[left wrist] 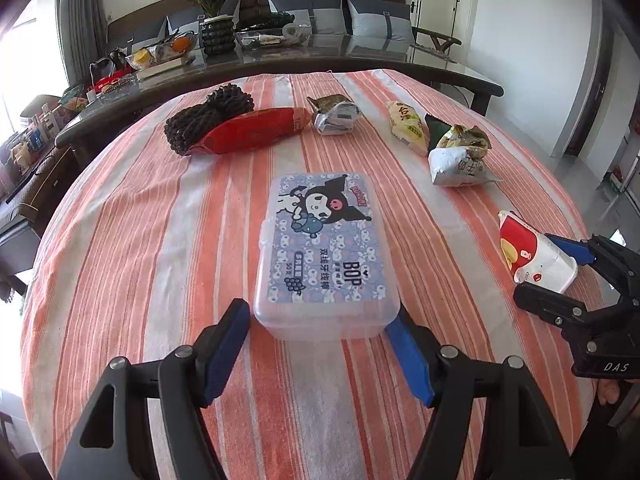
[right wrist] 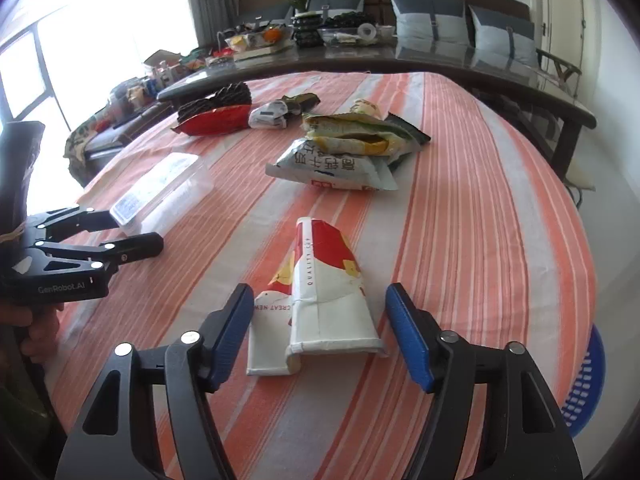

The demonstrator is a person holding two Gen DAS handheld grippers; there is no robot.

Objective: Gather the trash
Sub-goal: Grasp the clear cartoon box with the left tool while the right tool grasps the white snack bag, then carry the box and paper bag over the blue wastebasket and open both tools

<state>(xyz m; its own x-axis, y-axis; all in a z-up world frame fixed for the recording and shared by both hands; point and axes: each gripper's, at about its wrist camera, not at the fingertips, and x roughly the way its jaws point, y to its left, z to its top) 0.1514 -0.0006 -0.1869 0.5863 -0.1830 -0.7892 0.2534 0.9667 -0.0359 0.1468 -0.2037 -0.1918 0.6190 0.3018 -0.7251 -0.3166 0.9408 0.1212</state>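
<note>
The left gripper (left wrist: 320, 340) is wide open, its blue pads either side of the near end of a clear box (left wrist: 326, 250) with a cartoon lid; the pads stand just beside the box walls, and whether they touch cannot be told; the box lies flat on the striped cloth (left wrist: 140, 220), running straight ahead from the jaws. The right gripper (right wrist: 320, 330) is also wide open, straddling the wide end of a flattened paper cup (right wrist: 320, 296) in red and white; a gap shows on each side, so nothing is held; the cup lies on its side, narrow end pointing away from the fingers. Ahead of the right gripper, past the cup, lies a silver bag (right wrist: 332, 170) with crumpled wrappers (right wrist: 352, 140) piled just behind it; farther off to its left sit a red packet (right wrist: 216, 124), a dark rope bundle (right wrist: 222, 100) behind that, and a small foil wrapper (right wrist: 272, 116) beside the packet. A blue basket (right wrist: 586, 392) shows low on the right gripper's right, beyond the table edge.
</note>
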